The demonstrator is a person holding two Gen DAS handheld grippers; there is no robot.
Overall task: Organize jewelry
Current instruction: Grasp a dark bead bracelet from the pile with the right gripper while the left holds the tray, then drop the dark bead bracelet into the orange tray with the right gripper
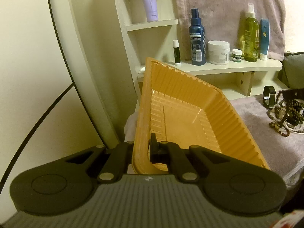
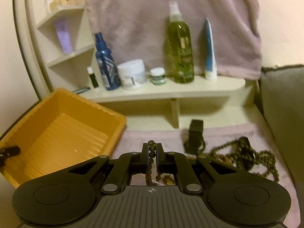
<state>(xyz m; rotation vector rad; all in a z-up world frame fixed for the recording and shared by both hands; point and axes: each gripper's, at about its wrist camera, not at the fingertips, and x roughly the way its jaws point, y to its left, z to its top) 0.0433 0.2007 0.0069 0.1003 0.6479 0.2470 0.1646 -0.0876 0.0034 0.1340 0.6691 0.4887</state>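
Note:
My left gripper is shut on the near rim of an empty orange plastic tray and holds it tilted up. The tray also shows in the right wrist view, at the left, with a left fingertip on its rim. My right gripper is shut on a strand of brown beads that hangs between the fingers. A tangled pile of bead necklaces and bracelets lies on the lilac towel, to the right of the tray; in the right wrist view the pile is just right of my gripper.
A cream shelf behind carries a blue spray bottle, a white jar, a small jar, a green bottle and a blue tube. A black watch strap stands by the pile. A grey cushion is at the right.

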